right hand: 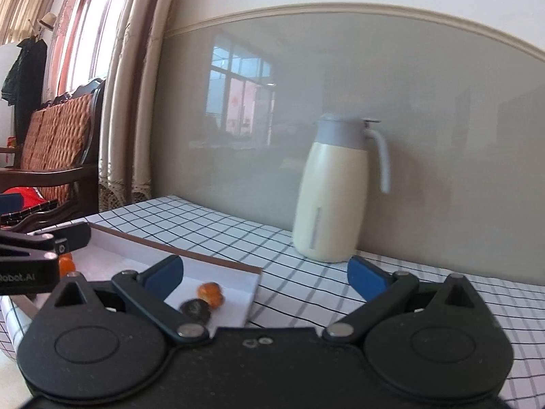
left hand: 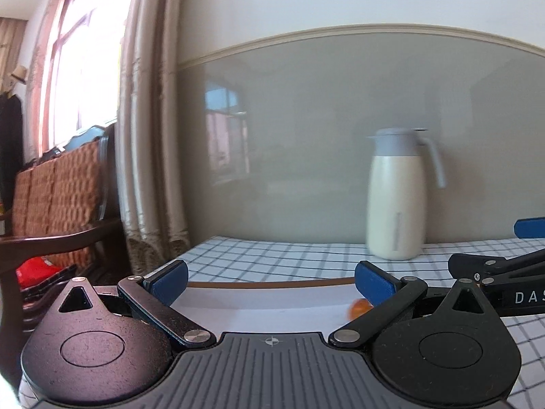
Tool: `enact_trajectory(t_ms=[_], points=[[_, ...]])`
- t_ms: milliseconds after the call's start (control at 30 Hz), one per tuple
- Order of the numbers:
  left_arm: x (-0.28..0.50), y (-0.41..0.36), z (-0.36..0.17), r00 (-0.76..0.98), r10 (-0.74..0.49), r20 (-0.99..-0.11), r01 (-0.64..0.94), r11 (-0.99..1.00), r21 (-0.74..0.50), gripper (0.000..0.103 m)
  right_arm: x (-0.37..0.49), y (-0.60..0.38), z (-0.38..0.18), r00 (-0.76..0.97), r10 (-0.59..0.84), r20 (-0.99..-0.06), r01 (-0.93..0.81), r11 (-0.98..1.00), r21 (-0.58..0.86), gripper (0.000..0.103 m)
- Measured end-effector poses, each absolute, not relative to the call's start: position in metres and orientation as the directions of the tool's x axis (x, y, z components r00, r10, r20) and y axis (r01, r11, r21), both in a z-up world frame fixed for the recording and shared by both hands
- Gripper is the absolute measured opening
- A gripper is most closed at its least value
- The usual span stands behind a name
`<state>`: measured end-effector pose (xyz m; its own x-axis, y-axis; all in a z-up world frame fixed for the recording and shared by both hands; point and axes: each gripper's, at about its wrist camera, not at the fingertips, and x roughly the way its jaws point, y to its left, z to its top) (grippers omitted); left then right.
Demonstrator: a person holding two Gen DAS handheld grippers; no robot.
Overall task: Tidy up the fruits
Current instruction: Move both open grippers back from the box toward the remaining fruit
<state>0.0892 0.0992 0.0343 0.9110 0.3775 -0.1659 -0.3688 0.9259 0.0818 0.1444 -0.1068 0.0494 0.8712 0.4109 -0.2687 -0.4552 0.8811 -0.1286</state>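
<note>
A shallow white tray with a brown rim (right hand: 238,284) lies on the checked tablecloth. In it sit a small orange fruit (right hand: 212,292), a dark round fruit (right hand: 196,307) beside it, and another orange fruit (right hand: 66,264) at the far left, half hidden by the other gripper. My right gripper (right hand: 265,272) is open above the tray's right end, holding nothing. My left gripper (left hand: 270,281) is open over the tray (left hand: 272,301), with one orange fruit (left hand: 359,307) peeking out beside its right finger. The right gripper's arm (left hand: 494,272) shows at the right edge of the left wrist view.
A cream thermos jug with a grey lid and handle (right hand: 335,191) stands against the grey wall panel behind the tray. A wooden bench with an orange woven cushion (right hand: 54,143) and a curtain (right hand: 126,102) are off the table's left side.
</note>
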Motion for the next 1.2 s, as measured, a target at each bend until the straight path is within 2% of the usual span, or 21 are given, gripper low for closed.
enact_trajectory(t_ms=[267, 467, 600, 833, 933, 1067, 1100, 1167, 1200], points=[[0.093, 0.047, 0.03, 0.952, 0.253, -0.174, -0.235, 0.965, 0.118, 0.103, 0.125, -0.16, 0.051, 0.916, 0.31, -0.254, -0.357, 0.919, -0.166, 0.097], [0.105, 0.009, 0.027, 0.967, 0.182, -0.18, -0.16, 0.978, 0.13, 0.103, 0.121, -0.196, 0.046, 0.932, 0.237, -0.275, -0.293, 0.939, -0.181, 0.097], [0.115, -0.015, 0.024, 0.971, 0.15, -0.186, -0.121, 0.98, 0.158, 0.103, 0.125, -0.213, 0.041, 0.931, 0.198, -0.307, -0.264, 0.945, -0.192, 0.092], [0.142, -0.046, 0.017, 0.968, 0.105, -0.227, -0.068, 0.984, 0.163, 0.103, 0.14, -0.235, 0.034, 0.929, 0.156, -0.336, -0.232, 0.952, -0.201, 0.089], [0.152, -0.053, 0.014, 0.963, 0.092, -0.253, -0.055, 0.987, 0.15, 0.103, 0.153, -0.243, 0.029, 0.919, 0.142, -0.369, -0.221, 0.958, -0.182, 0.081], [0.166, -0.063, 0.012, 0.961, 0.081, -0.263, -0.044, 0.988, 0.145, 0.102, 0.171, -0.249, 0.023, 0.909, 0.129, -0.396, -0.213, 0.961, -0.177, 0.077], [0.169, -0.065, 0.011, 0.96, 0.08, -0.268, -0.042, 0.988, 0.148, 0.101, 0.176, -0.249, 0.021, 0.907, 0.125, -0.402, -0.212, 0.961, -0.179, 0.075], [0.178, -0.069, 0.008, 0.953, 0.075, -0.294, -0.032, 0.988, 0.149, 0.086, 0.186, -0.25, 0.017, 0.901, 0.119, -0.418, -0.211, 0.961, -0.181, 0.073], [0.183, -0.069, 0.006, 0.948, 0.067, -0.311, -0.024, 0.99, 0.14, 0.085, 0.19, -0.251, 0.015, 0.897, 0.117, -0.426, -0.211, 0.961, -0.179, 0.071]])
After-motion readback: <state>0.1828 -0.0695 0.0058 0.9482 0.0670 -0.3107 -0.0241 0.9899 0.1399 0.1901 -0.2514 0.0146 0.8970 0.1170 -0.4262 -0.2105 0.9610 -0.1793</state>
